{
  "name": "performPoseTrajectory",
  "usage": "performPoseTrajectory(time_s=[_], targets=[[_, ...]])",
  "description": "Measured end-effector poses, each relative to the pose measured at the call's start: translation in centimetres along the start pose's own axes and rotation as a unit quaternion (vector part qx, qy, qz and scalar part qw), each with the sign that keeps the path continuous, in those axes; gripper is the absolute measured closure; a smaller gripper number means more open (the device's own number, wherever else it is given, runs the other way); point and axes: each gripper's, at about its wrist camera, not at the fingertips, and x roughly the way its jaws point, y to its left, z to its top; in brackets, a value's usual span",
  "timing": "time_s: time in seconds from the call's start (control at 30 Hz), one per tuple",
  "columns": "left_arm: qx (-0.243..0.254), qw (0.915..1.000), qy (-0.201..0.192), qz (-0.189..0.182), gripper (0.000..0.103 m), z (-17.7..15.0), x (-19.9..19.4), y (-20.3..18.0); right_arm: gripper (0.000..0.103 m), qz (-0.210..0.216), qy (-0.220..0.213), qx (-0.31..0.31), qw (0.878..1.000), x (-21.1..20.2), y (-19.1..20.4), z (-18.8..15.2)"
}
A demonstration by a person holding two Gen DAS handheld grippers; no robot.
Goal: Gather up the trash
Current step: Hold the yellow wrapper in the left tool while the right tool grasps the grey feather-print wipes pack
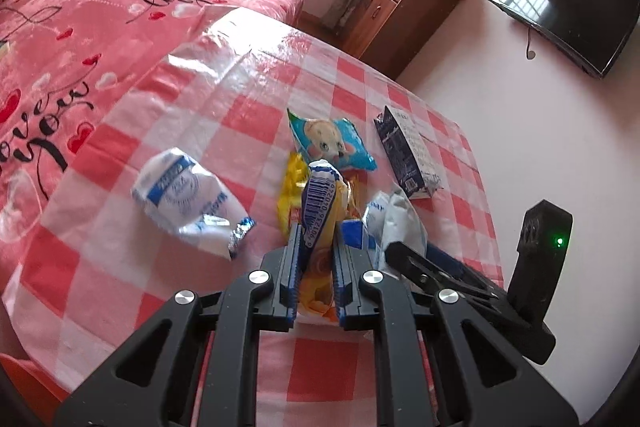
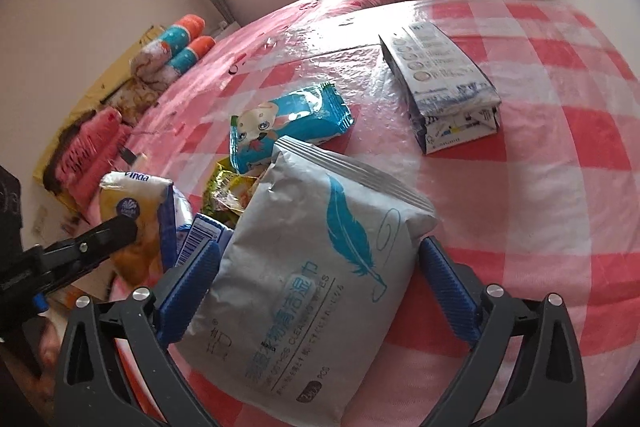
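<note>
1. the left gripper (image 1: 316,247) has its blue-padded jaws drawn in narrow, pinching a crumpled yellow and white plastic wrapper with a barcode (image 1: 320,203) that stands up between the pads.
2. the right gripper (image 2: 320,267) stands with its jaws spread wide on a large grey soft pack of wet wipes printed with a teal feather (image 2: 320,267); both blue pads appear to touch its sides, so it looks held.
3. progress, as a judgement: two pieces are in hand, but no bin or bag shows in either view, so nothing can be counted as collected yet.
4. left lying on the red and white checked plastic tablecloth (image 1: 256,131): a white and blue crinkled tissue packet (image 1: 188,199), a blue snack pouch with a cartoon animal (image 1: 332,145), a dark blue and white carton on its side (image 1: 404,151) and a yellow foil wrapper (image 1: 290,195) just beside the left jaws.
5. only the left wrist view shows the wall television (image 1: 568,15), the wooden cabinet (image 1: 396,7) and the white and blue tissue packet lying whole.
6. only the right wrist view shows the face of the grey pack and the printed top of the carton (image 2: 440,83); it also catches the left gripper's finger at its left edge, near the grey pack.
</note>
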Motion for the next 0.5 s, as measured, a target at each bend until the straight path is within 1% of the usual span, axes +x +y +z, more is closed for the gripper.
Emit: performPoseTrajectory(time_s=[0.17, 0.33, 0.4, 0.47, 0.5], targets=[[-0.012, 0.9999, -0.001, -0.008, 0.088, -0.7, 0.1, 0.2, 0.005, -0.012, 0.001, -0.051, 0.999, 0.3, 1.0, 0.1], [-0.022, 0.9997, 0.0, -0.013, 0.086, -1.4, 0.5, 0.6, 0.008, 0.003, 0.005, -0.066, 0.998, 0.1, 0.3, -0.3], [-0.022, 0.9997, 0.002, -0.011, 0.079, -1.4, 0.8, 0.8, 0.009, 0.008, 0.008, -0.071, 0.997, -0.2, 0.1, -0.6], [-0.029, 0.9995, 0.008, -0.013, 0.068, -1.7, 1.4, 1.0, 0.009, 0.005, 0.009, -0.082, 0.997, -0.6, -0.1, -0.8], [-0.032, 0.9993, 0.012, -0.015, 0.067, -1.9, 1.8, 1.1, 0.009, -0.002, 0.008, -0.091, 0.996, -0.8, -0.2, -0.9]])
